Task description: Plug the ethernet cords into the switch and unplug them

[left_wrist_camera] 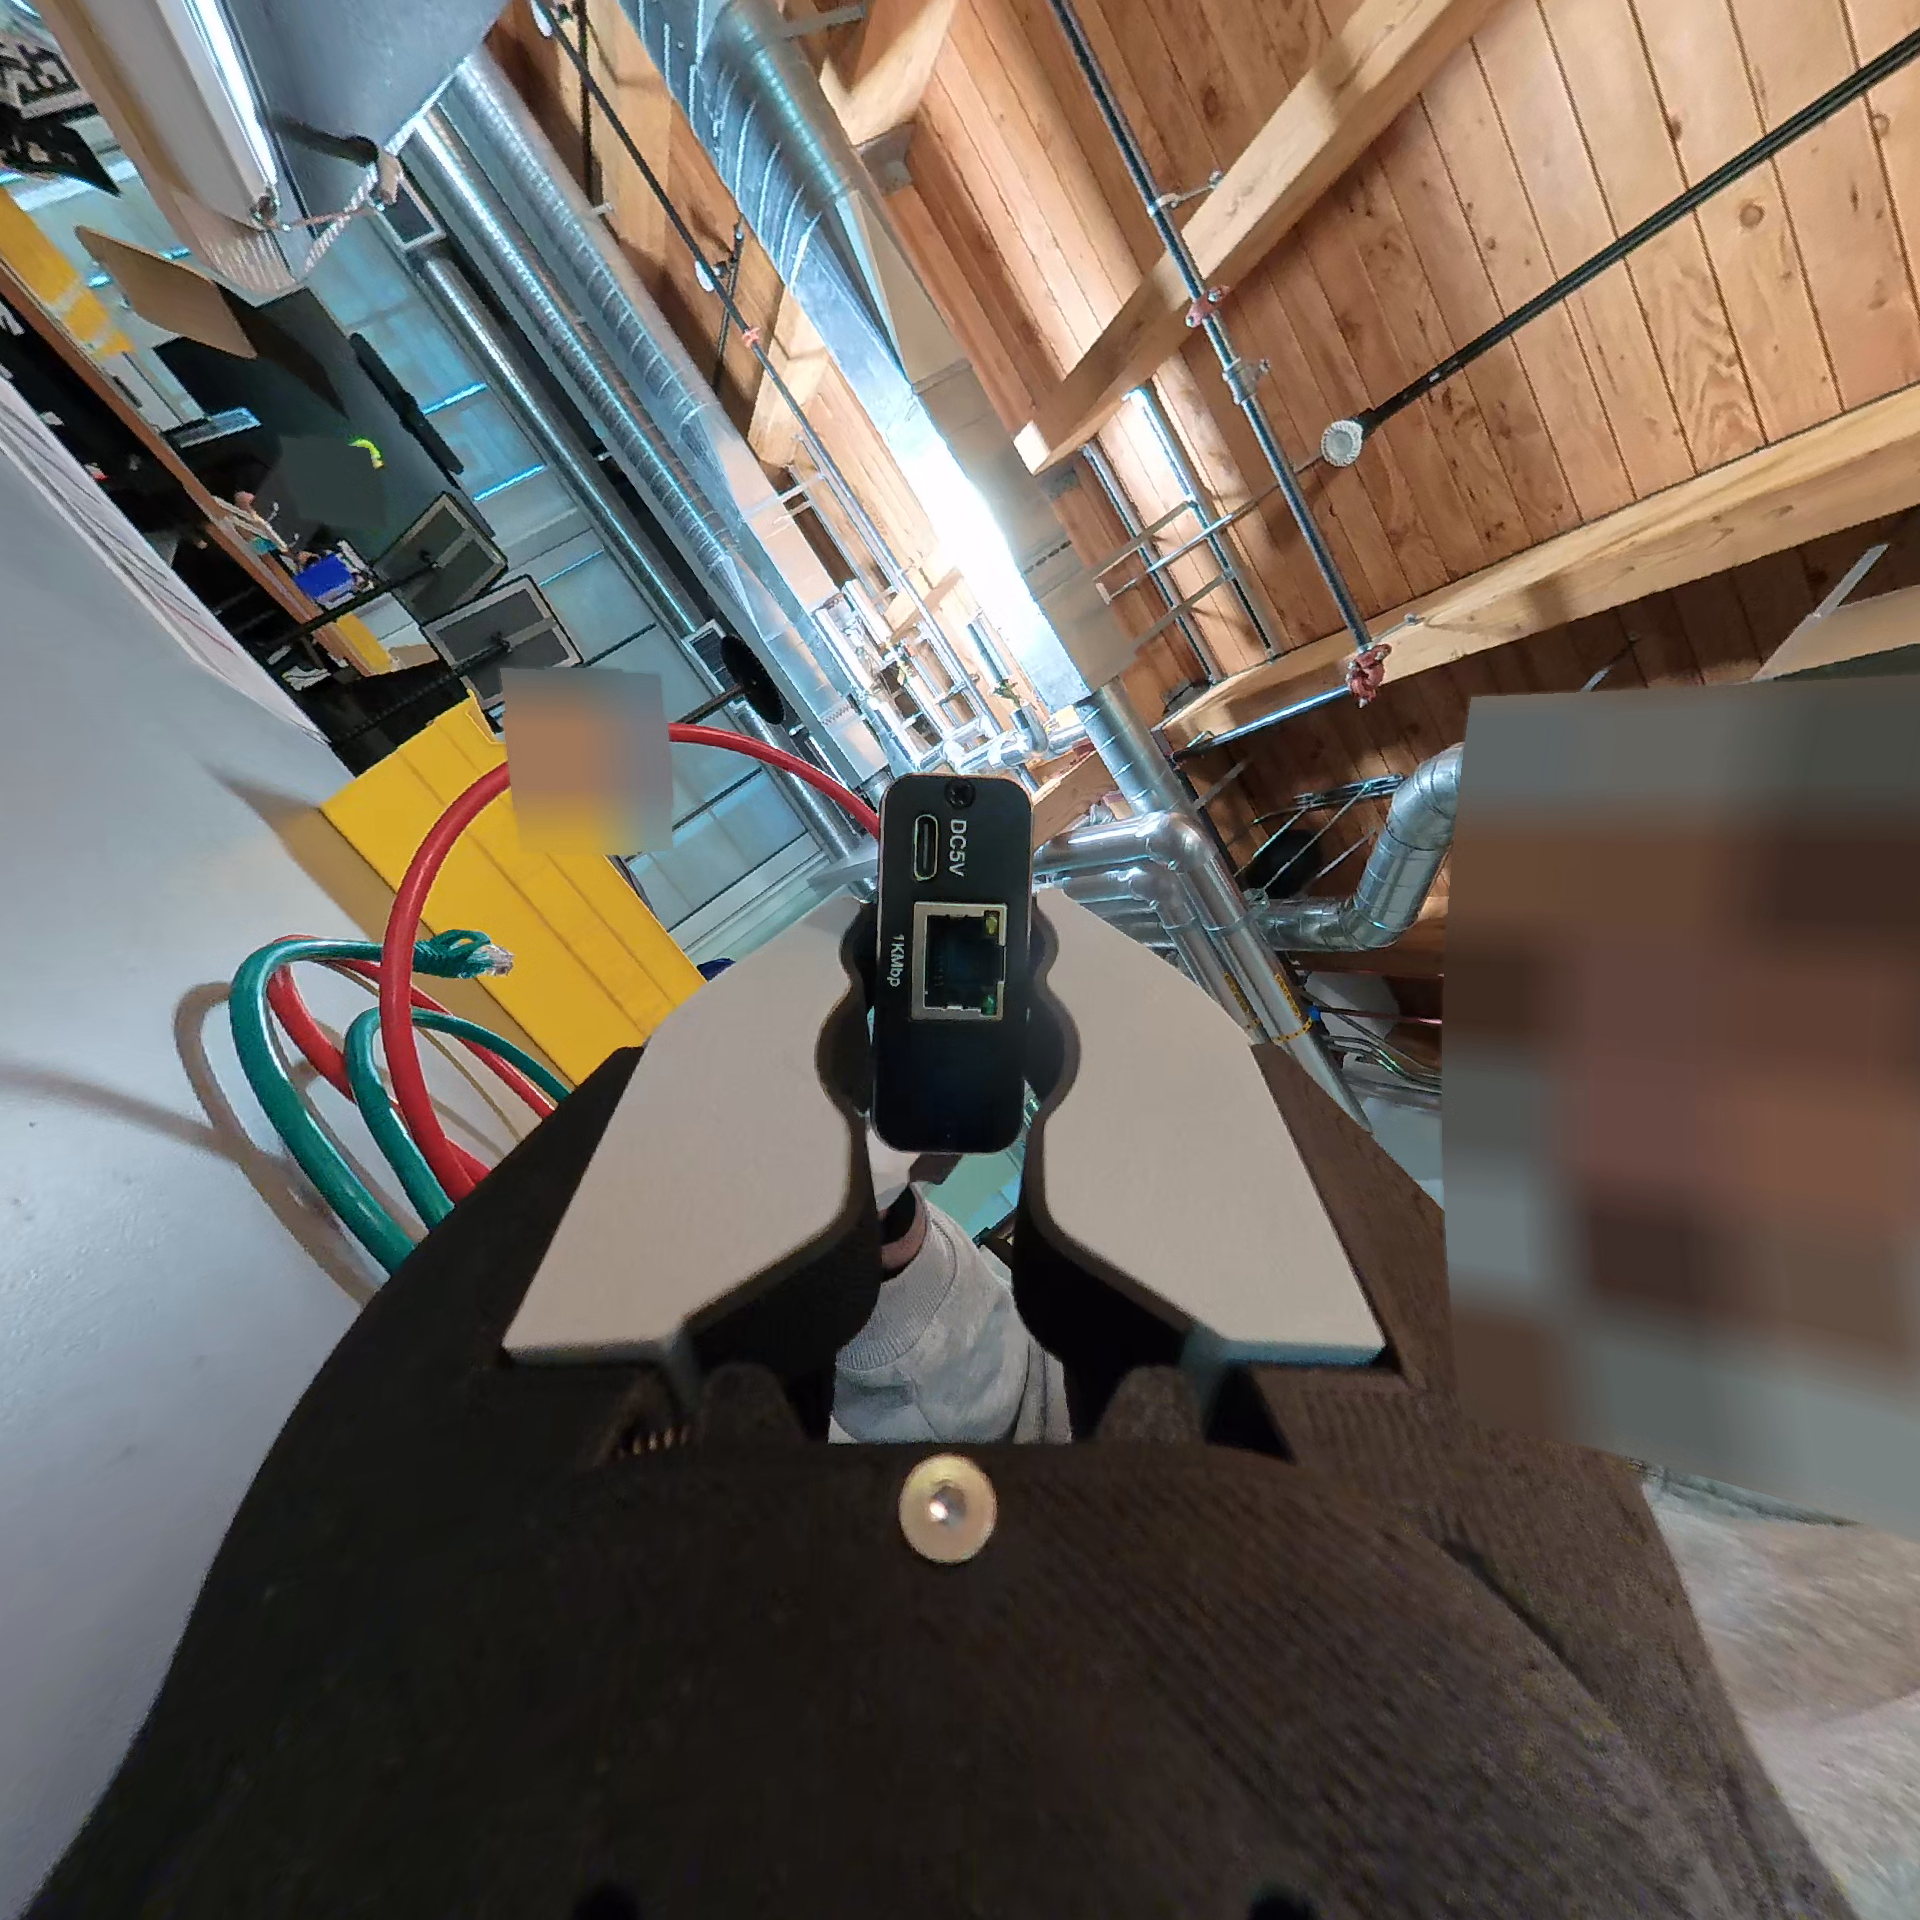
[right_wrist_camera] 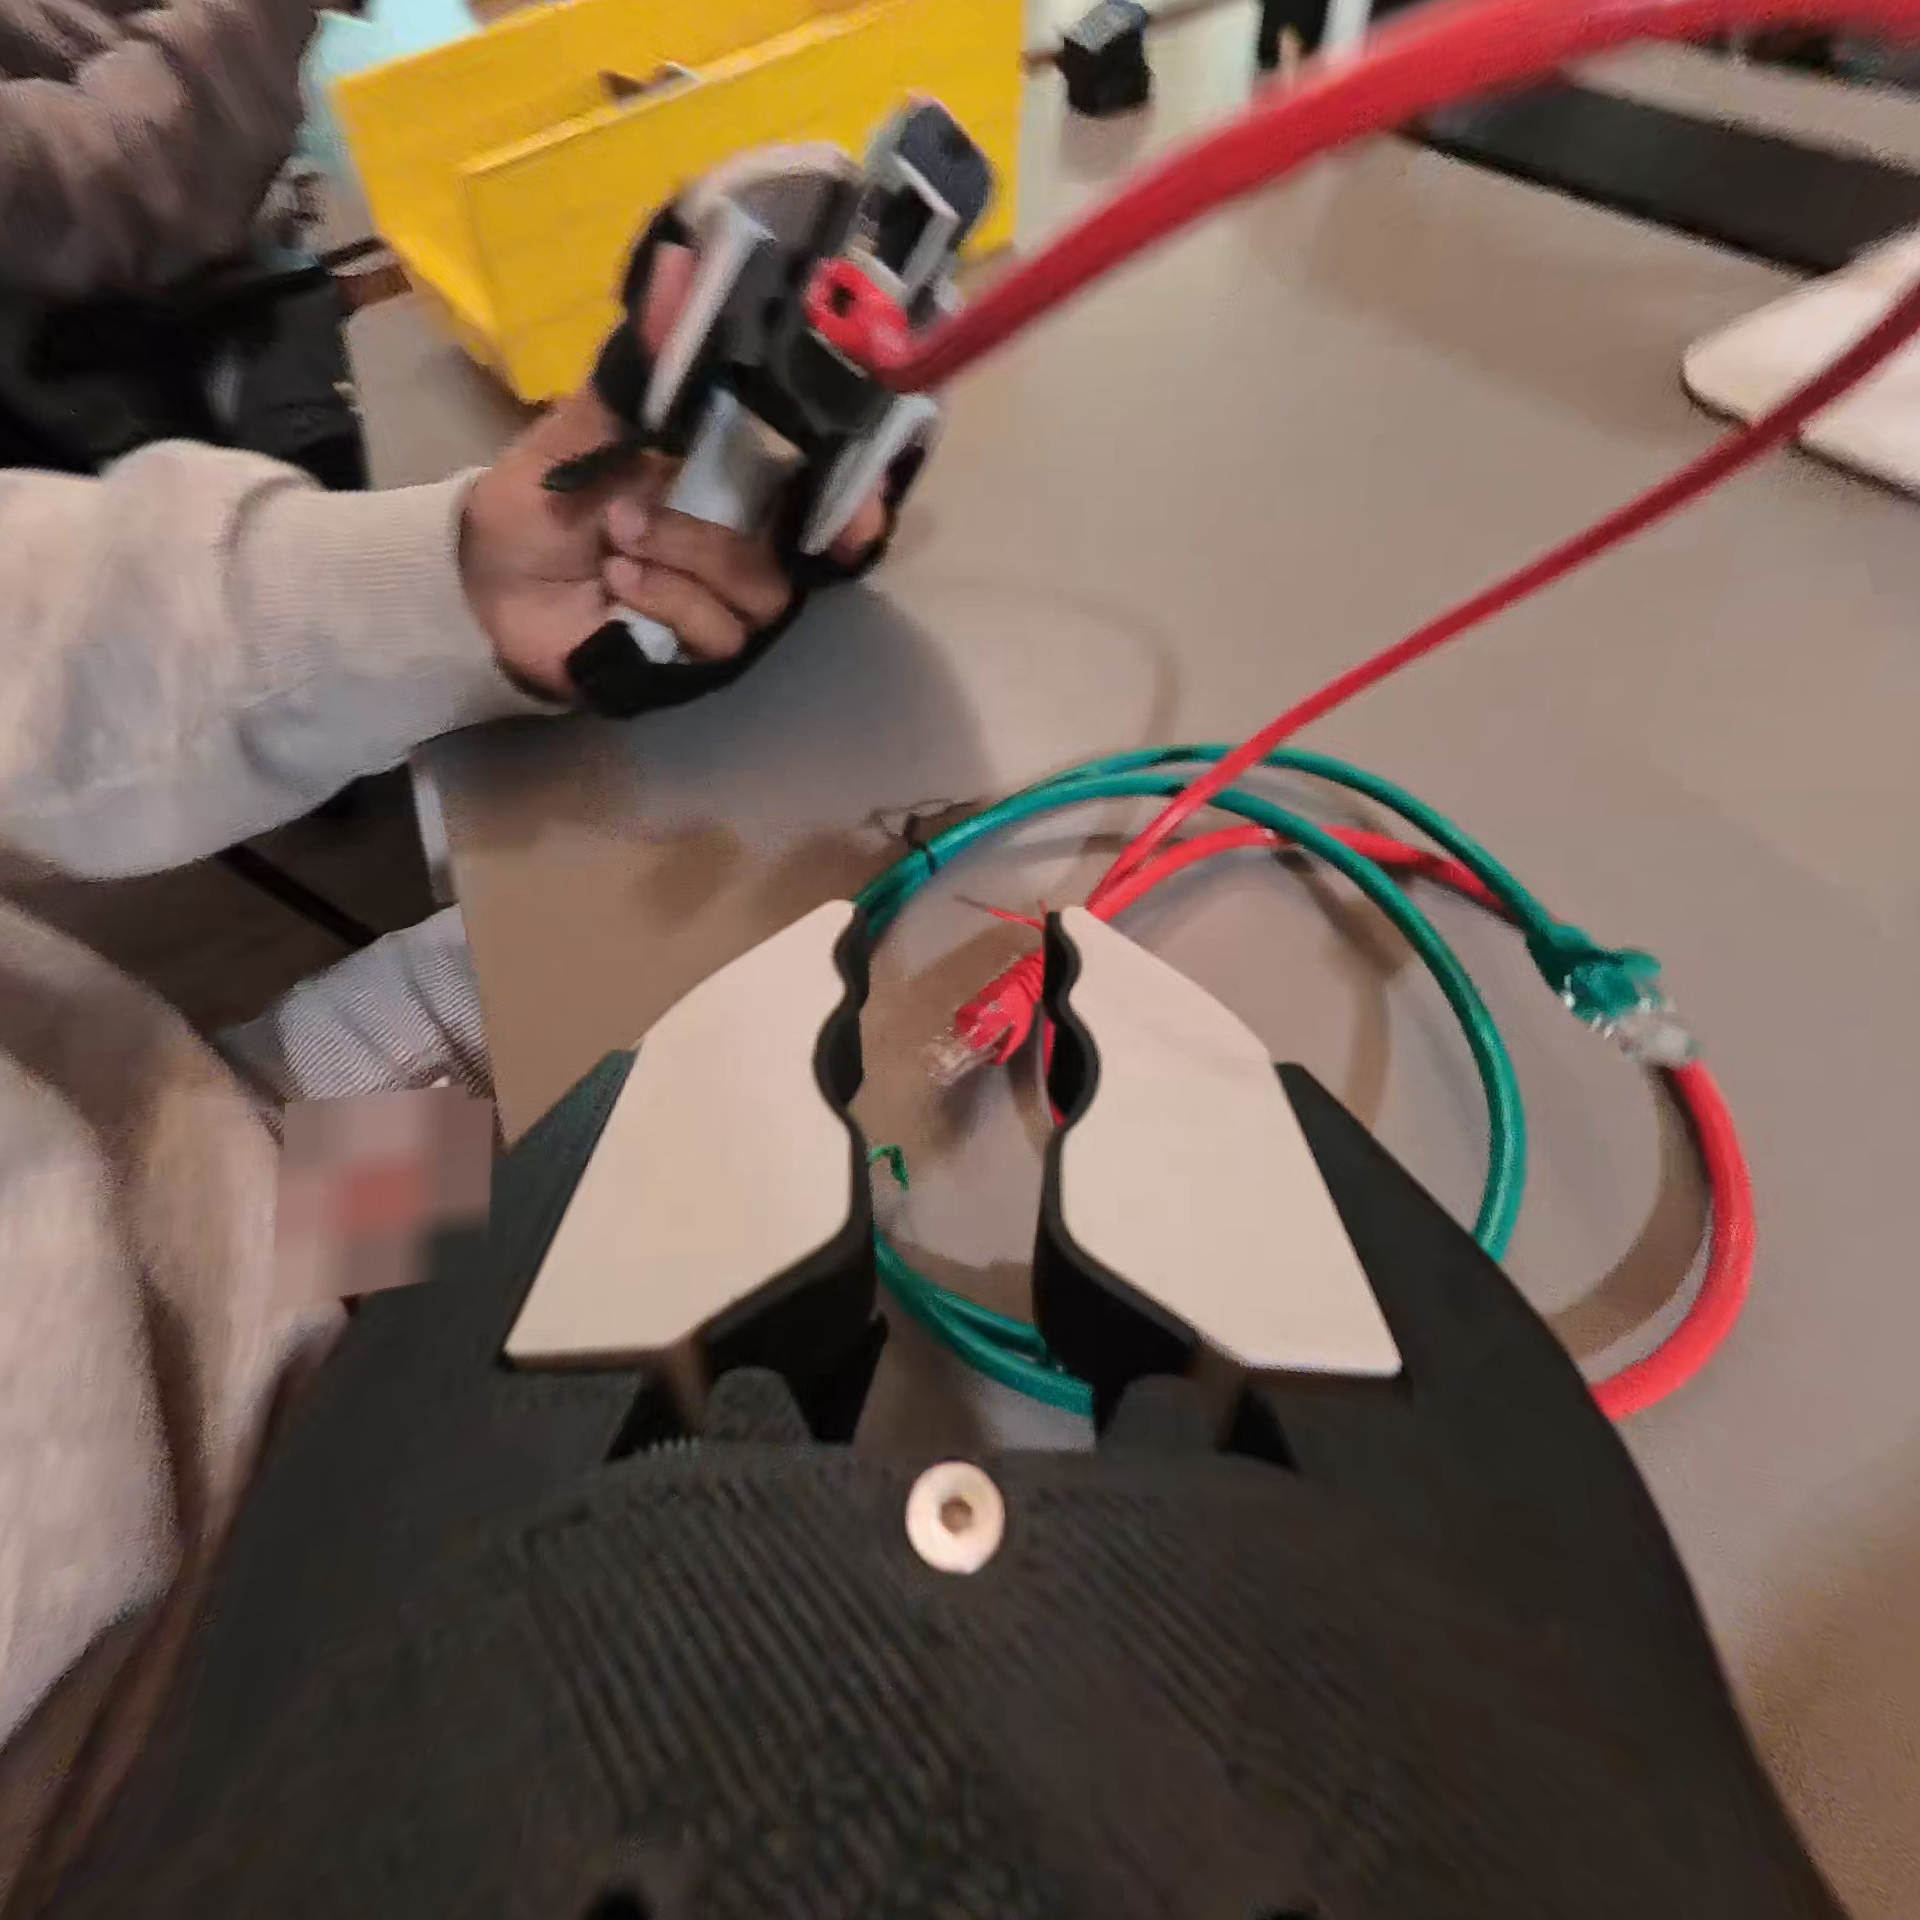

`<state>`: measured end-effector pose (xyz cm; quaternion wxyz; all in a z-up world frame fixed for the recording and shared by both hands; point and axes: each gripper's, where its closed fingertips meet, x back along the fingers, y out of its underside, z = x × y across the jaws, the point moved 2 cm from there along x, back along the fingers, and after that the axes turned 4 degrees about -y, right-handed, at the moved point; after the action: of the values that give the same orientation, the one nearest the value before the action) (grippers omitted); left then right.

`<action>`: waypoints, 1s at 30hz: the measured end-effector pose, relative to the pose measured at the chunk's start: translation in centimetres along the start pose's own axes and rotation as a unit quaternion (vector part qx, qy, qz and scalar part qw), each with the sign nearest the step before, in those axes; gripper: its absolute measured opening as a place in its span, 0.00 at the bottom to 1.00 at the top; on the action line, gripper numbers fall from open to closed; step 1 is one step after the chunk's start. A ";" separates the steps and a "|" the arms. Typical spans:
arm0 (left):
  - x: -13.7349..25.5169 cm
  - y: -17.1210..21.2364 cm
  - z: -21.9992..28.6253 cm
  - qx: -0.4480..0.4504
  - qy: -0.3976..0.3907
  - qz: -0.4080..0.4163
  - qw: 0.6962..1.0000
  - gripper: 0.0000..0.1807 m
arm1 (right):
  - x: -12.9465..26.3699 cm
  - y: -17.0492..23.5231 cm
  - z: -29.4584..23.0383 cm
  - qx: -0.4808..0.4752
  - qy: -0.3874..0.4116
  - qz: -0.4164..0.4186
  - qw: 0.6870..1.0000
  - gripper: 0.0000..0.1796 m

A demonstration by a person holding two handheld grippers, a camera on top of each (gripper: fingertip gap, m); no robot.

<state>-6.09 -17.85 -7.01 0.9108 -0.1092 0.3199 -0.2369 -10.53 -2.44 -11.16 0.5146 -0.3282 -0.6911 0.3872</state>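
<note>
Left wrist view shows the left gripper [left_wrist_camera: 951, 1023] closed on the switch [left_wrist_camera: 953, 961], a small black box that stands upright between the two fingertips, lifted above the table [left_wrist_camera: 156, 1299]. Its end with one empty network port faces the camera. A red cord [left_wrist_camera: 416, 904] arches behind the switch, and the green cord [left_wrist_camera: 281, 1091] lies coiled on the table at the left, its free plug [left_wrist_camera: 473, 954] raised a little.

In the right wrist view the right gripper [right_wrist_camera: 951, 1023] hangs over the coils with a clear gap between its fingers, and it holds nothing. The red plug [right_wrist_camera: 992, 1013] lies on the table in this gap, near the right finger. Farther off, blurred, the left gripper [right_wrist_camera: 914, 218] holds the switch with a red plug [right_wrist_camera: 847, 312] in it. A yellow box [right_wrist_camera: 727, 156] stands behind.
</note>
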 end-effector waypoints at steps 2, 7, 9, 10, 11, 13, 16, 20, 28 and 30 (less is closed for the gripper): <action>0.0 0.0 0.0 0.000 0.000 0.000 1.000 0.14 | -1.1 1.2 0.5 -0.009 0.023 -0.047 0.999 0.22; 0.0 0.1 0.0 0.000 0.001 -0.001 1.000 0.14 | -3.2 4.5 1.0 0.038 0.087 -0.186 0.978 0.28; 0.0 0.1 0.0 0.000 0.002 -0.002 1.000 0.14 | -3.5 4.7 0.4 0.049 0.080 -0.197 0.976 0.23; 0.0 0.1 0.0 0.000 0.001 -0.002 1.000 0.14 | -3.6 4.7 0.2 0.052 0.076 -0.200 0.976 0.18; 0.0 0.1 0.1 0.000 0.002 -0.002 1.000 0.14 | -3.5 4.7 0.1 0.055 0.070 -0.204 0.975 0.17; 0.0 0.1 0.1 -0.001 0.002 -0.001 1.000 0.14 | -3.2 4.5 0.0 0.045 0.052 -0.198 0.978 0.15; 0.0 0.0 0.2 -0.003 0.004 0.001 1.000 0.14 | -2.3 3.0 -0.4 -0.006 0.003 -0.137 0.991 0.14; 0.1 0.0 0.4 -0.007 0.012 0.003 1.000 0.14 | 0.2 -0.6 -1.1 -0.052 -0.080 -0.011 0.995 0.13; 0.1 -0.2 0.5 -0.010 0.013 0.007 1.000 0.14 | 4.4 -3.9 0.8 -0.369 -0.305 0.194 0.856 0.11; 0.1 -0.2 0.5 -0.011 0.014 0.008 1.000 0.14 | 4.8 -4.1 1.1 -0.377 -0.316 0.209 0.845 0.11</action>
<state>-5.84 -18.07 -6.58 0.9069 -0.1134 0.3361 -0.2274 -13.03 -0.57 -5.59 0.0119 -0.4937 -0.8241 0.2775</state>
